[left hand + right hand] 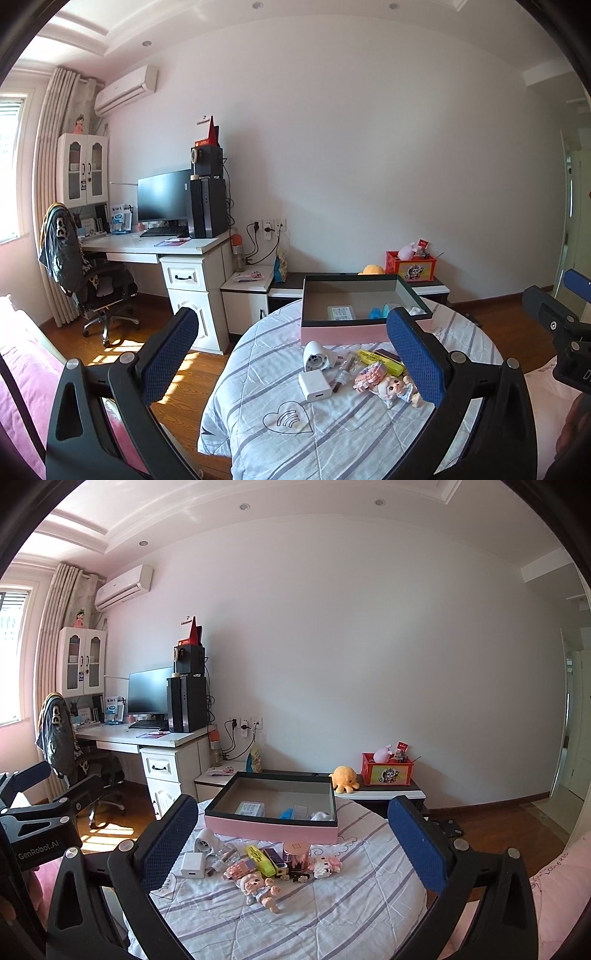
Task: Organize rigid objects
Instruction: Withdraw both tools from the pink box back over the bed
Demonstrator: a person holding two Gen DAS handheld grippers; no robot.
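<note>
Both of your claws are released, jaws spread wide with nothing between the pads: the left gripper [291,354] and the right gripper [293,843] each hang above the near end of the striped quilt [332,915].

The things you are sorting lie in a loose cluster on that quilt. From your right wrist view, the pink box [271,829] sits at twelve o'clock of the cluster, open-topped with a dark rim, already holding a pale packet, something blue and something white. Just in front of it, running from nine toward three o'clock, are a white hair-dryer-shaped gadget [205,841], a white charger block [192,865], a small clear bottle [226,854], a yellow highlighter [260,857], a dark flat case [274,856], a pink round tub [295,856] and a pink-and-white block figure [327,866]. A pink brick toy [240,870] touches the doll [260,888], which lies at six o'clock, nearest you.

They are packed tightly, so the doll and brick toy stand between your jaws and the highlighter and case behind them; the tub blocks the box's near wall at the middle.

Beyond the bed, a low cabinet [380,794] at one o'clock carries a yellow plush octopus [345,777] and a red toy bin [386,771]. At ten o'clock stands the desk [122,734] with a monitor [149,692] and a draped office chair [59,731].
</note>
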